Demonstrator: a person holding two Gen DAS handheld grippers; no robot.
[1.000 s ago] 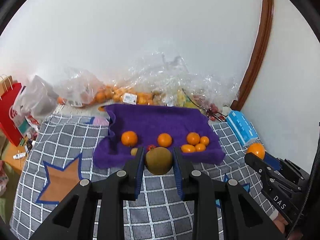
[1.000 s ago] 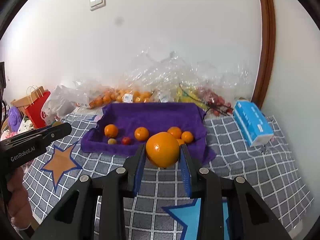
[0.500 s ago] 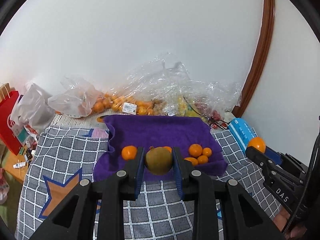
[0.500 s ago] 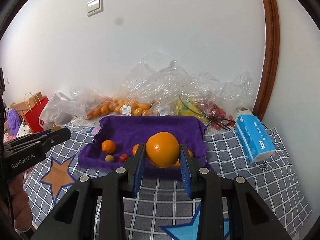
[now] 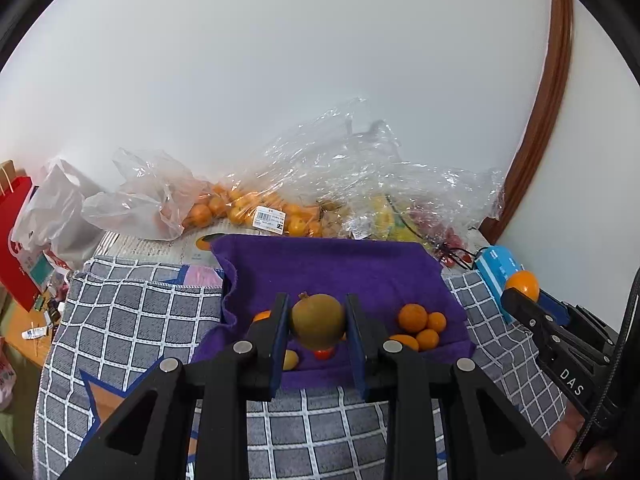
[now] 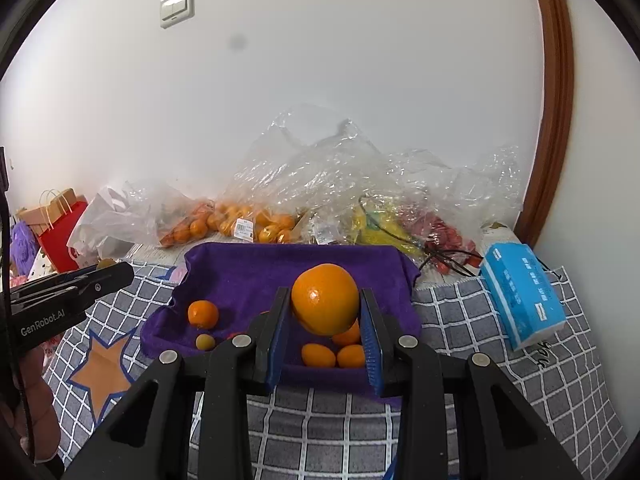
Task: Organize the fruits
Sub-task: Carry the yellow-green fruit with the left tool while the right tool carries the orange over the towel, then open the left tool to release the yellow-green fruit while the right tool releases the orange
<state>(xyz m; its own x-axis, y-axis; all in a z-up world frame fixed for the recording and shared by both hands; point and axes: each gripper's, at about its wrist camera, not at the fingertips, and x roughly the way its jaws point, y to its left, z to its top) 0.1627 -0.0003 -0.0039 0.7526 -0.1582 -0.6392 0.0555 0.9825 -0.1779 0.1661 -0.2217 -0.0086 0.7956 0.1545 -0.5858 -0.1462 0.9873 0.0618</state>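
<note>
Clamping a brownish-green round fruit (image 5: pixel 318 320) between its blue pads, the left claw (image 5: pixel 318 330) hangs over the near edge of the purple towel (image 5: pixel 332 268); the right claw (image 6: pixel 325 320) is likewise closed on a large orange (image 6: pixel 325 298) above the same edge. Each fruit sits high in its grip, bulging past the fingertips, so only a narrow band of pad bears on a curved, smooth skin. That is the first risk, in my judgement: a jolt or a slight tilt could let either fruit roll forward out of the grip and drop.

Just below and beyond the left claw lie a small red fruit (image 5: pixel 322 353) and a small yellow one (image 5: pixel 290 359). Under and just ahead of the right claw sits a cluster of small oranges (image 6: pixel 334 354), with a single orange (image 6: pixel 203 314) off to its left. Releasing straight down from here would likely land a heavy fruit on these and scatter them, or send it rolling off the towel onto the checked cloth (image 6: pixel 320 420).

The two claws work close together, each visible at the edge of the other's view, so a sideways correction could knock them into one another.

Farther out, clear plastic bags (image 6: pixel 340 184) of fruit lie against the wall, with a blue tissue pack (image 6: pixel 520 300) to the right of the right claw.
</note>
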